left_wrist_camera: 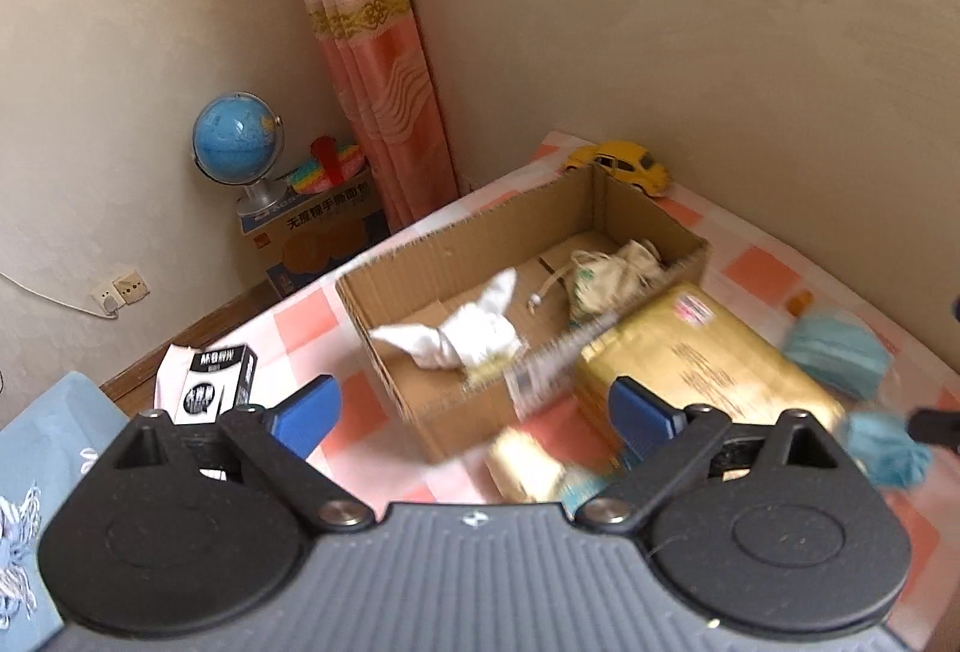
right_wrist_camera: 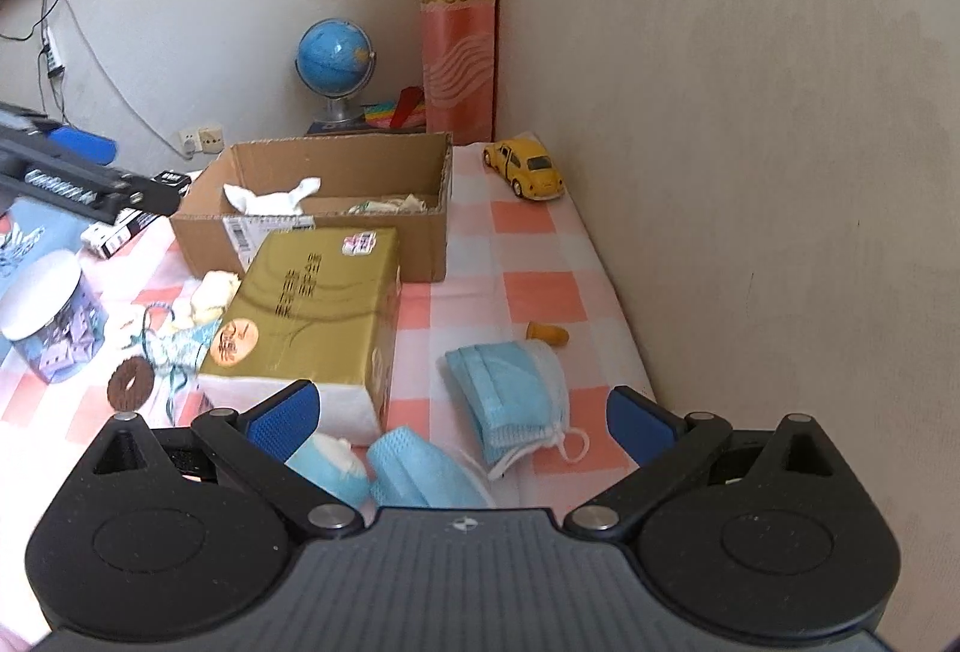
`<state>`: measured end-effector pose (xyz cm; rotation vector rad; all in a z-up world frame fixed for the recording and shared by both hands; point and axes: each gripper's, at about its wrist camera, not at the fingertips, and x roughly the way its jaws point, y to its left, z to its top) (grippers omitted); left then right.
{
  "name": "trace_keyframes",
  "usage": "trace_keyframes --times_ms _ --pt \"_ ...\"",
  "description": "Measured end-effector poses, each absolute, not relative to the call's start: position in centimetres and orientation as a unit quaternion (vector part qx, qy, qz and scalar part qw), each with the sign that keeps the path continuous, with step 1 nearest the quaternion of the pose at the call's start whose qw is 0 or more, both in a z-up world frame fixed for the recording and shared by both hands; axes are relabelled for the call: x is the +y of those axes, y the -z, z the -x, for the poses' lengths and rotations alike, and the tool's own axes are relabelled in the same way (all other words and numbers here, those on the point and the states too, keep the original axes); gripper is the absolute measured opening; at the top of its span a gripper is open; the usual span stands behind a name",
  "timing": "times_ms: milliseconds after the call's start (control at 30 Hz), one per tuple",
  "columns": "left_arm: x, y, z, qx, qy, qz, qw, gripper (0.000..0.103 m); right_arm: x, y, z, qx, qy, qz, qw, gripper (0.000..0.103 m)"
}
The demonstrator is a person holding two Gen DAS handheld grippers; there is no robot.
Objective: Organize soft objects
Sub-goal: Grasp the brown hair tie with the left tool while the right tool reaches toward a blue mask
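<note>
Both tongs are spread wide and hold nothing: the right tongs [right_wrist_camera: 462, 421] hover low over two blue face masks [right_wrist_camera: 510, 394] lying on the pink-checked bed [right_wrist_camera: 540, 292], while the left tongs [left_wrist_camera: 474, 415] hang above the near edge of an open cardboard box [left_wrist_camera: 480, 244]. Inside the box lie a white sock [left_wrist_camera: 468, 331] and a cream drawstring pouch [left_wrist_camera: 612, 274]. A gold tissue pack [right_wrist_camera: 318, 304] lies against the box's front wall, with a yellow toy car [right_wrist_camera: 528, 169] near the wall beyond.
</note>
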<state>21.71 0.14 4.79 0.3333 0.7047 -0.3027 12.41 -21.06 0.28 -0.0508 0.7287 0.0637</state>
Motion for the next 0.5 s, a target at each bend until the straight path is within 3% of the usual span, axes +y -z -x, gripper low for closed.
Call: trace_keyframes --times_ms 500 --pt "0.6 2.5 -13.4 0.352 0.133 -0.121 0.919 0.096 -21.1 2.8 -9.9 0.369 -0.066 0.011 0.927 0.103"
